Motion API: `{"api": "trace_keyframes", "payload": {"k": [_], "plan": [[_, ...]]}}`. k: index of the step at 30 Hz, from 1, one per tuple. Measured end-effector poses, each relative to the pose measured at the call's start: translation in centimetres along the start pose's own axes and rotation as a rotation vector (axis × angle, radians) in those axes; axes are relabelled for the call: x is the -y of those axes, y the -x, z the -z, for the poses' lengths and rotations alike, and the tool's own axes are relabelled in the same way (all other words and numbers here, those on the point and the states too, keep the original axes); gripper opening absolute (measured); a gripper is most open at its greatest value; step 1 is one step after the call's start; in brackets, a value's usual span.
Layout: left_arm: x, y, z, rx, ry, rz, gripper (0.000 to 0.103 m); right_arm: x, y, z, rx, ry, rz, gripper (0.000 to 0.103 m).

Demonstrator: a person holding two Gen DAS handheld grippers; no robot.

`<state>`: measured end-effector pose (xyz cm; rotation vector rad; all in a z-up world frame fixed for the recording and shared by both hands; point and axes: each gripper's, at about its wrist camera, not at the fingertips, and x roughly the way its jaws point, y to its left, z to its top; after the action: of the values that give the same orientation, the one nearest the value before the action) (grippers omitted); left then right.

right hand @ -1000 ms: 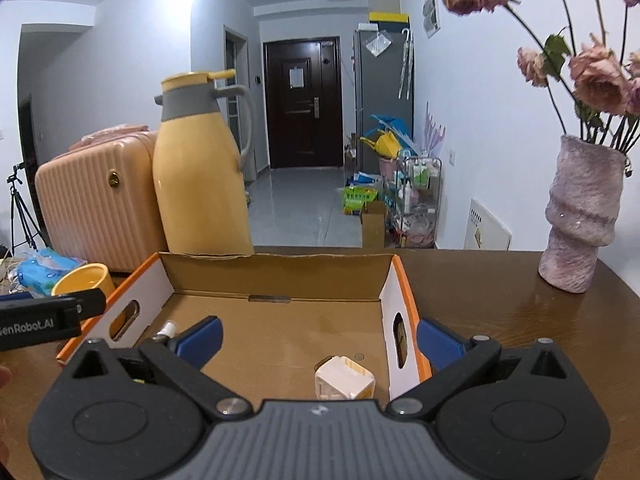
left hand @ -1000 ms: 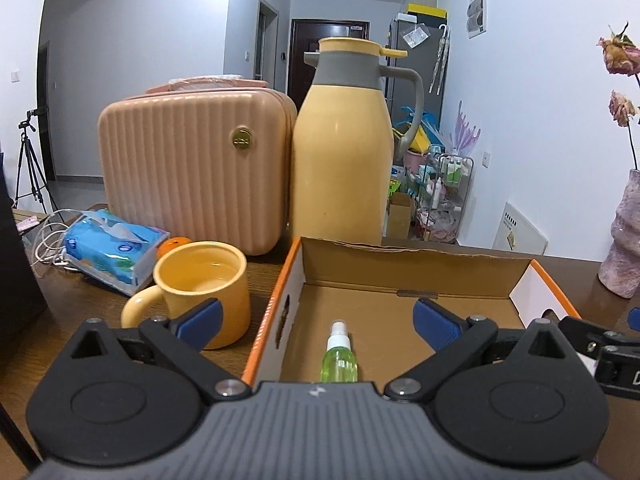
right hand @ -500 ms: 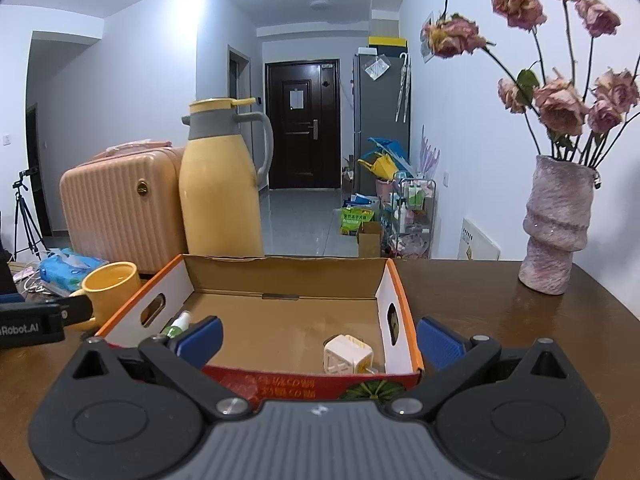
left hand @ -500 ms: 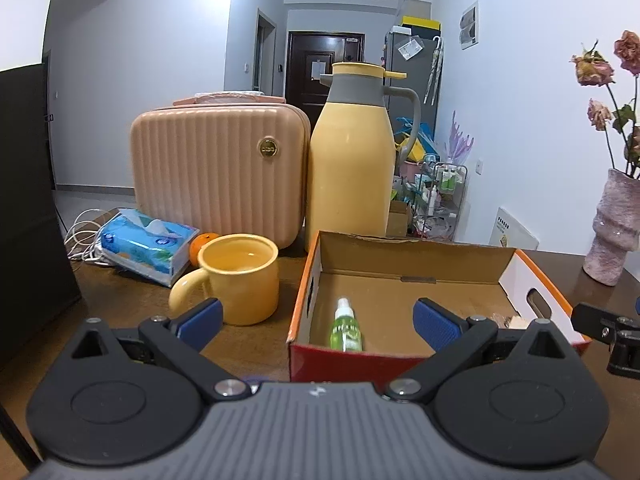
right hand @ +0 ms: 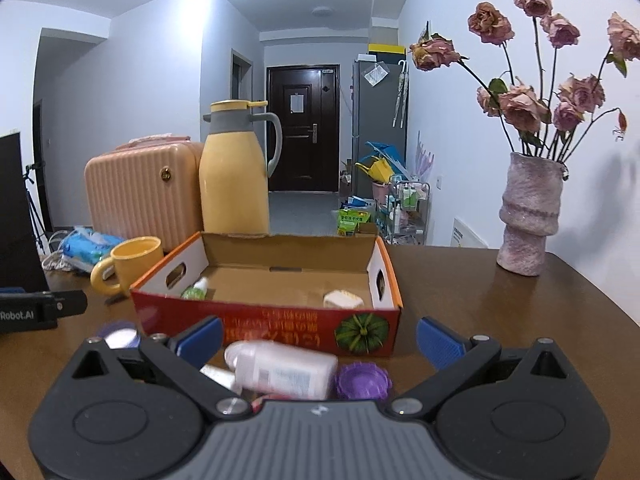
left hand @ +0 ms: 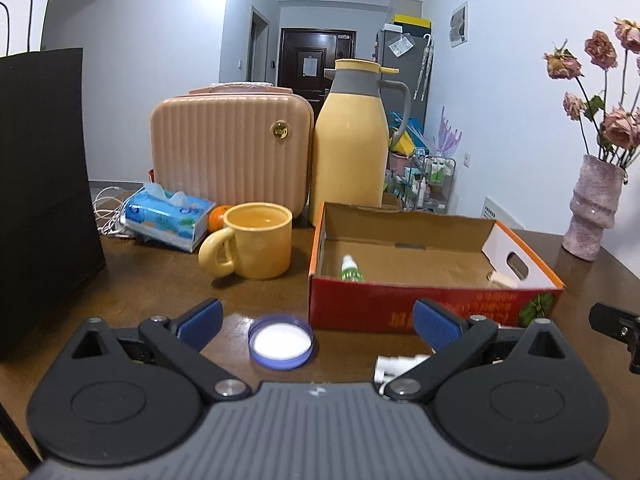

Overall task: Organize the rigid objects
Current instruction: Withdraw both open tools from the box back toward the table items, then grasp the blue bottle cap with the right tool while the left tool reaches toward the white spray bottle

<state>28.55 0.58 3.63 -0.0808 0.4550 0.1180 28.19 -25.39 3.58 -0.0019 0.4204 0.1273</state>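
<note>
A red cardboard box [left hand: 432, 304] [right hand: 280, 322] stands open on the brown table. Inside lie a green spray bottle [left hand: 351, 270] [right hand: 196, 289] at the left and a white cube [right hand: 342, 299] at the right. In front of the box lie a round blue-rimmed white lid [left hand: 280, 341] [right hand: 119, 335], a white bottle on its side [right hand: 280, 368], a purple ridged cap [right hand: 362, 381] and a white plug-like piece [left hand: 396, 364]. My left gripper [left hand: 316, 322] is open and empty above the lid. My right gripper [right hand: 318, 338] is open and empty above the white bottle.
A yellow mug [left hand: 256, 246], an orange [left hand: 218, 216], a tissue pack [left hand: 168, 214], a pink case [left hand: 230, 152] and a yellow jug [left hand: 352, 144] stand behind and left of the box. A black bag [left hand: 40, 200] stands at left, a flower vase [right hand: 528, 216] at right.
Both grippers have drawn back from over the box toward the near edge of the table. The loose items in front of the box have come into view. Both stayed open and empty.
</note>
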Motion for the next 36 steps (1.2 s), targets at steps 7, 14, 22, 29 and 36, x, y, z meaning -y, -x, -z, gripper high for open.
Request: {"api": "trace_keyframes", "payload": {"k": [7,14,22,29,36], "plan": [[-0.3,1.9,2.3,-0.023,-0.016,0.019,0.103,0.1,2.4,2.5,-0.023,0.011,0.007,0.103],[-0.4,2.7,3.9,-0.052,-0.036,0.027,0.103,0.2,3.3,4.1,-0.043,0.026,0.006,0.103],[-0.2,2.1,4.7,-0.083,-0.051,0.029,0.103,-0.2,2.2,4.9,-0.089,0.041,-0.015,0.098],[-0.5,1.6,4.9,-0.096,-0.052,0.043,0.103,-0.7,-0.9,5.0,-0.138,0.057,-0.03,0.09],[-0.8,0.7,4.8,-0.119,-0.044,0.048,0.103,-1.4,-4.4,4.9,-0.192,0.081,-0.044,0.069]]}}
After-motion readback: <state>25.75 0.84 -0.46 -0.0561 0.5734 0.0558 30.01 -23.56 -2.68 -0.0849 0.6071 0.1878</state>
